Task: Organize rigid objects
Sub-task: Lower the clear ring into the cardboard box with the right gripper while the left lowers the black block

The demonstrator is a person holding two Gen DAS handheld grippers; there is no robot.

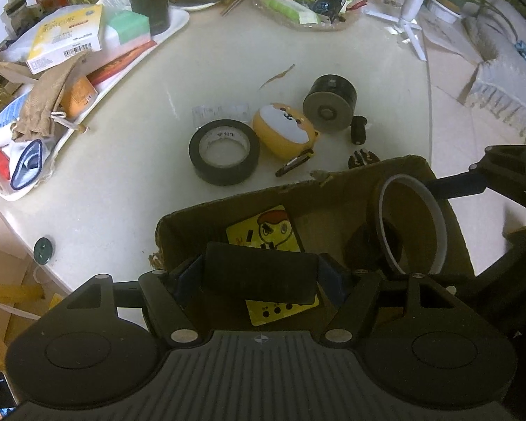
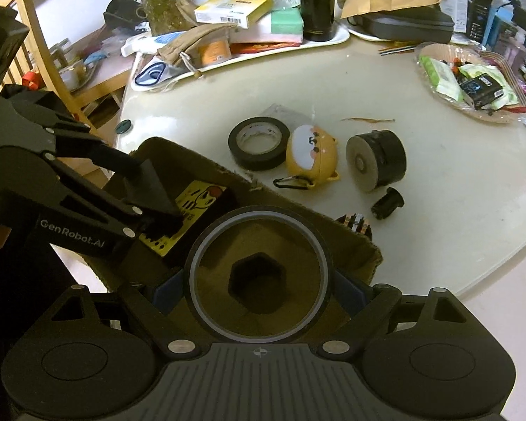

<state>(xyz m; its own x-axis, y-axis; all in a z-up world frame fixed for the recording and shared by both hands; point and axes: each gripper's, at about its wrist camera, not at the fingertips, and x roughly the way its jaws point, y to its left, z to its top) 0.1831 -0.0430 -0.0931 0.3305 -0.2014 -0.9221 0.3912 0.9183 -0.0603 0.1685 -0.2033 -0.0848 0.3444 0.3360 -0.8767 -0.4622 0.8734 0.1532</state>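
The cardboard box [image 1: 333,182] sits at the near edge of the table [image 1: 140,161], and both your claws hang over it with loads to drop in. Your left gripper [image 1: 259,273] is clenched on a dark block [image 1: 259,275] above the yellow card [image 1: 263,231] lying on the box floor; your right gripper [image 2: 259,280] is clamped across a thin tape ring [image 2: 259,277], held over a black hexagonal piece [image 2: 257,282] at the right end of the box. Lower each load until it is well below the rim before you let go, so that nothing bounces out over the torn far wall. Keep the two claws apart as you release; they are close inside a narrow box. Lay the ring flat if you can, since it likely rolls when left on edge. Beyond the far wall the black tape roll [image 1: 224,151], yellow case [image 1: 284,129], grey drum [image 1: 329,103] and small black knob [image 1: 358,129] are not yet packed.
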